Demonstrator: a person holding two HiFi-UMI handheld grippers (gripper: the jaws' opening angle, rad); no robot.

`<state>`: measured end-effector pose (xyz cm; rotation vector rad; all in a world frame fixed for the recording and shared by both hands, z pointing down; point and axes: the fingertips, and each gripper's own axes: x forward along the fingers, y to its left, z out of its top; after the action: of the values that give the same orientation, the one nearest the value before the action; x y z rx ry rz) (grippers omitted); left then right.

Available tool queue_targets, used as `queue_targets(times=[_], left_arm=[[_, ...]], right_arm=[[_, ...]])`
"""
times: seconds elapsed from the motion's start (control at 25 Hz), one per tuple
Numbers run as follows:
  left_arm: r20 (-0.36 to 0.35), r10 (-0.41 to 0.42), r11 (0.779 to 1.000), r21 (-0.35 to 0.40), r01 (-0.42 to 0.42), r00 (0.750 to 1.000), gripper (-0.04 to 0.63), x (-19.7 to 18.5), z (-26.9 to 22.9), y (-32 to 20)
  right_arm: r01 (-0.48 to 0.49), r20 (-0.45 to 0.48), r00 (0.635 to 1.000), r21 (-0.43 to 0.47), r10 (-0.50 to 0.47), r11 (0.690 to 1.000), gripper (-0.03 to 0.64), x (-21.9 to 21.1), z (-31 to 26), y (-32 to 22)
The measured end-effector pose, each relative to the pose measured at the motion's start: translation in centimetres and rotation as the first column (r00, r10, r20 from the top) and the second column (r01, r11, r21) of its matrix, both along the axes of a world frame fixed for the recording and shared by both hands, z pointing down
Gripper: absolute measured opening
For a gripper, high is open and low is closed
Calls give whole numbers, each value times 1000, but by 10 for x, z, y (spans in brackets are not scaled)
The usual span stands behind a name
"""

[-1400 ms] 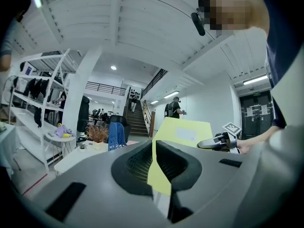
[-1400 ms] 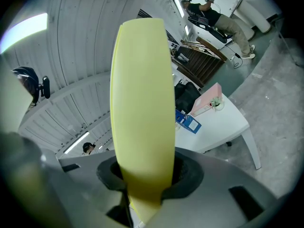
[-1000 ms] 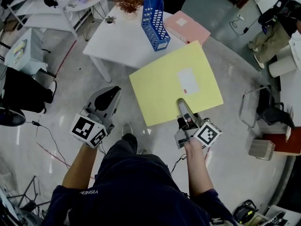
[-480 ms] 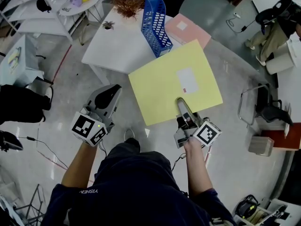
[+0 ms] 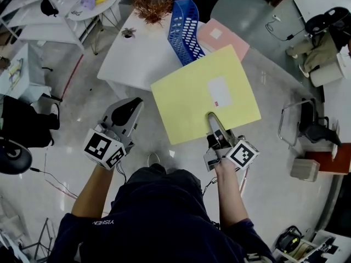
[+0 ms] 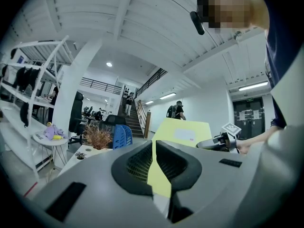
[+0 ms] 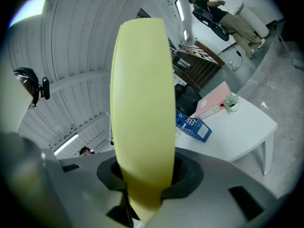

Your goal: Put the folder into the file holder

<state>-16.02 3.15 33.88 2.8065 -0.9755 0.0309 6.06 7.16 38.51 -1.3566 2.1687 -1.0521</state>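
Observation:
My right gripper (image 5: 213, 119) is shut on the near edge of a large yellow folder (image 5: 203, 97), which lies flat in the air and reaches over the corner of the white table (image 5: 137, 53). In the right gripper view the yellow folder (image 7: 142, 103) stands edge-on between the jaws of the right gripper (image 7: 142, 189). A blue file holder (image 5: 186, 29) stands on the table just beyond the folder, with a pink folder (image 5: 222, 37) behind it. Left of the folder, over the floor, my left gripper (image 5: 129, 109) holds nothing and its jaws stand together.
A dried plant (image 5: 151, 4) and a small potted plant (image 5: 129, 33) stand on the table's far side. A metal-framed chair (image 5: 307, 125) is at the right, a black chair (image 5: 27, 119) at the left, and a small round table (image 5: 93, 1) at the back left.
Both grippers and the yellow folder have come nearer the white table. The folder's far edge now overlaps the table corner beside the blue file holder.

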Motion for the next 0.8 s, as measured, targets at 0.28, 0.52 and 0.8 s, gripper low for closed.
queue_targets(times=[0.28, 0.52, 0.8], left_arm=[[-2, 0, 1000, 10, 0, 1000, 48, -2, -4, -13], [-3, -4, 1000, 16, 4, 1000, 48, -1, -7, -23], [2, -8, 1000, 14, 8, 1000, 48, 11, -4, -41]], right_arm=[[-18, -1, 1000, -13, 18, 1000, 141, 3, 3, -12], [-22, 15, 1000, -9, 22, 1000, 141, 7, -1, -23], [1, -1, 1000, 11, -1, 1000, 141, 17, -2, -45]])
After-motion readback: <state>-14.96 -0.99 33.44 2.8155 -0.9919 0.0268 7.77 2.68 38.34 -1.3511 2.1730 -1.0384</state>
